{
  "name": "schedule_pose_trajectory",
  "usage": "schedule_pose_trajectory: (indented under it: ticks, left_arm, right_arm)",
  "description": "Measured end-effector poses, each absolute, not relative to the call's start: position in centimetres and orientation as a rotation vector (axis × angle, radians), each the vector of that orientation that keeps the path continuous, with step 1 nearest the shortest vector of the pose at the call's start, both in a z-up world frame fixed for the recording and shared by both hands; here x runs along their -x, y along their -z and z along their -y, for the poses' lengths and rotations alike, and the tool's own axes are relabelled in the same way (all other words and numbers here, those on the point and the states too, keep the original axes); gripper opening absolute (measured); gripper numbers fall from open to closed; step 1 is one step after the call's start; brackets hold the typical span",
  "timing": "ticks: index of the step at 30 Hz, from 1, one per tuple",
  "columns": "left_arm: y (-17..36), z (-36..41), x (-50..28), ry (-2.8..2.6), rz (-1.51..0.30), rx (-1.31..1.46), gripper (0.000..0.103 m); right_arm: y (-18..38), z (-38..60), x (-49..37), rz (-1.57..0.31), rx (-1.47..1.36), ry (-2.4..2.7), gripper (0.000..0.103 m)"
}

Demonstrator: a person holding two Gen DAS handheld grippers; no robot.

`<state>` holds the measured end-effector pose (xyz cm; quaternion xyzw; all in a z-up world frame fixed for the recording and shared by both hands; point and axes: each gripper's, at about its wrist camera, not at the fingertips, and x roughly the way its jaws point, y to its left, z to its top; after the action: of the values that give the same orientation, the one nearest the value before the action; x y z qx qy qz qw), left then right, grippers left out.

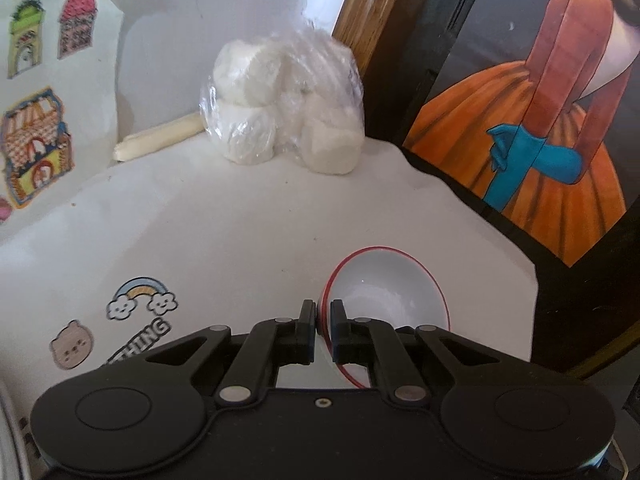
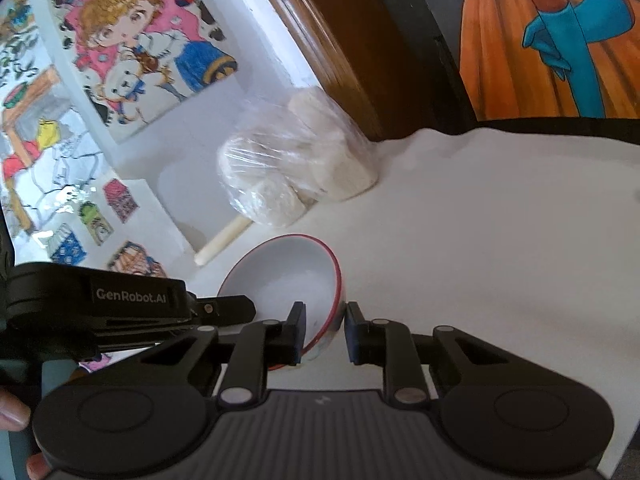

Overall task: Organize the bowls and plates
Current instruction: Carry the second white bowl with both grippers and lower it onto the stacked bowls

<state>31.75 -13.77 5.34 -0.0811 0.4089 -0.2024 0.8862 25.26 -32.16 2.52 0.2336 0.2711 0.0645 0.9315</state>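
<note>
A white table [image 1: 240, 220] meets a sticker-covered white wall [image 1: 44, 80] beside a painting [image 1: 560, 120].

White tabletop [image 1: 248, 232], and at twelve o'clock a clear bag [image 1: 286, 104] of white rolls sits against the wall. Just beside it, at ten o'clock, a cream stick [image 1: 160, 138] lies flat. Down at seven o'clock, stickers [image 1: 138, 300] are stuck on the surface.

Right gripper [image 2: 323, 330]: jaws astride the red rim of a white bowl [image 2: 280, 280], one finger inside, one outside; bowl tilted. Left gripper [image 2: 224, 308] enters from the left, reaching the bowl's far rim. White table [image 2: 500, 240]: clear bag of white rolls [image 2: 296, 164] near its back edge; pale stick [image 2: 224, 240] beside the bag.
</note>
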Motion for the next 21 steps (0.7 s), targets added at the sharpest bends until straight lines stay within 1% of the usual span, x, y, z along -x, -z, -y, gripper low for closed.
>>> schedule_pose_trajectory:
  ticks: [9,21]
  left_arm:
    - [-7.4,10.5,-27.5,0.424,-0.794,0.199,0.007]
    - [-9.0,5.8,-21.5,0.387,-0.696,0.196,0.007]
  right_arm:
    - [-5.2,29.6,-21.3,-0.521,-0.445,-0.165,0.023]
    - [-6.7,25.8,-17.1,-0.507,-0.409,-0.247,0.023]
